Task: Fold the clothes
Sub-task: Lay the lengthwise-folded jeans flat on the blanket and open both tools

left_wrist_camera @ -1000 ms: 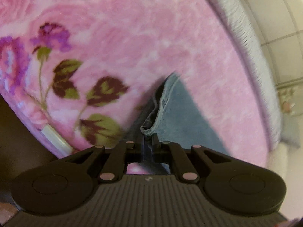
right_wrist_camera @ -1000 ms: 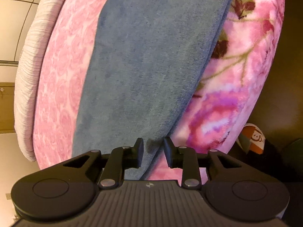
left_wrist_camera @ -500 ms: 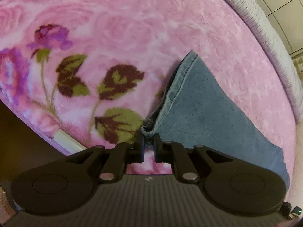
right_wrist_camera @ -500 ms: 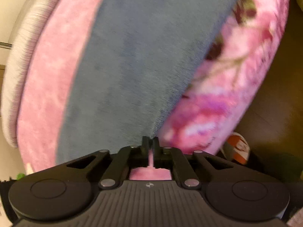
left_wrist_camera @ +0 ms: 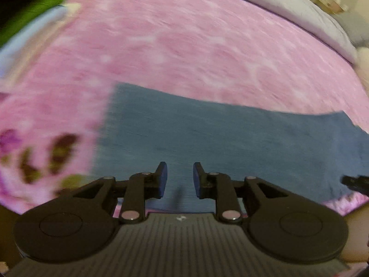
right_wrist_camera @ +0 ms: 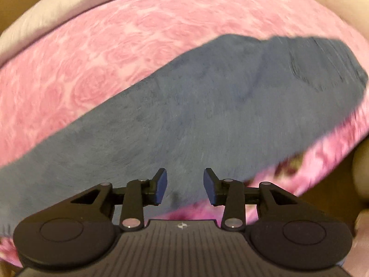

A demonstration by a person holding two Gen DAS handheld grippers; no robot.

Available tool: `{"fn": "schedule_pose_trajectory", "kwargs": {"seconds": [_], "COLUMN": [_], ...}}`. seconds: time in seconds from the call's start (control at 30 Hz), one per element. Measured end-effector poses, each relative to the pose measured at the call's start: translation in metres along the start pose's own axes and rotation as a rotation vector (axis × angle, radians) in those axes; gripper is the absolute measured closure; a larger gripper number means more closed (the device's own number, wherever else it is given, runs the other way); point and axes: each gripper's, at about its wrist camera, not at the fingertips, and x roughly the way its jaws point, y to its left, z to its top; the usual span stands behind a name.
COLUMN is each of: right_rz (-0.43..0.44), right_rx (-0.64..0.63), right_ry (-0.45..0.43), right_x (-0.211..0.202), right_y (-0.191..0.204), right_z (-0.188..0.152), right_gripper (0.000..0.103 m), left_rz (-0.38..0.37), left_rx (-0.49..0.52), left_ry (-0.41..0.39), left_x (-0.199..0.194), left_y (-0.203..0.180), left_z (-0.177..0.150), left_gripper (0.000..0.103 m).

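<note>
Jeans (left_wrist_camera: 230, 138) lie flat on pink blanket (left_wrist_camera: 184, 46), folded lengthwise into a long blue strip; hem end at left in left wrist view, wider end w/ pocket stitching upper right in right wrist view. L gripper (left_wrist_camera: 178, 177) hangs over jeans near the near edge, jaws apart and opening, nothing between pads. R gripper (right_wrist_camera: 183, 184) over jeans' near edge too, jaws wider apart, opening, nothing clamped. Flower print on blanket's near border. Grey bed edge (right_wrist_camera: 57, 7) beyond blanket. Both views motion-blurred.
</note>
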Motion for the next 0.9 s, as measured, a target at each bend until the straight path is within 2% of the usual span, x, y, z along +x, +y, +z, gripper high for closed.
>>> {"fn": "schedule_pose_trajectory", "kwargs": {"seconds": [0.1,0.2,0.23,0.3,0.37,0.43,0.57,0.7,0.8,0.9], "right_rz": [-0.004,-0.009,0.020,0.069,0.070,0.082,0.101,0.083,0.092,0.100], "right_rx": [-0.084,-0.215,-0.236,-0.255,-0.247,-0.225,-0.189,-0.153,-0.103,-0.075], "right_ry": [0.019,0.063,0.066,0.102,0.178,0.233,0.232,0.140,0.055,0.000], "right_x": [0.017,0.036,0.038,0.036,0.029,0.019,-0.016,-0.064,-0.105,-0.140], "right_y": [-0.007,-0.021,-0.030,-0.047,-0.063,-0.080,-0.114,-0.135,-0.143,-0.141], "right_z": [0.003,-0.005,-0.008,-0.009,-0.002,0.008,0.048,0.088,0.105,0.105], "right_gripper": [0.056,0.048,0.046,0.047,0.049,0.048,0.038,0.025,0.015,0.015], "left_rz": [0.049,0.119,0.149,0.226,0.255,0.238,0.178,0.137,0.106,0.079], "left_rx": [-0.017,-0.046,-0.060,-0.105,-0.140,-0.170,-0.153,-0.073,-0.012,0.047], "left_ry": [0.044,0.032,0.031,0.079,0.119,0.133,0.097,0.005,-0.058,-0.092], "left_x": [0.022,0.022,0.019,0.012,0.003,-0.018,-0.065,-0.107,-0.138,-0.163], "left_y": [-0.010,-0.013,-0.016,-0.026,-0.040,-0.061,-0.118,-0.161,-0.182,-0.193], "left_z": [-0.013,-0.030,-0.035,-0.040,-0.043,-0.045,-0.030,0.001,0.018,0.027], "left_gripper": [0.081,0.080,0.080,0.080,0.079,0.077,0.069,0.063,0.056,0.055]}}
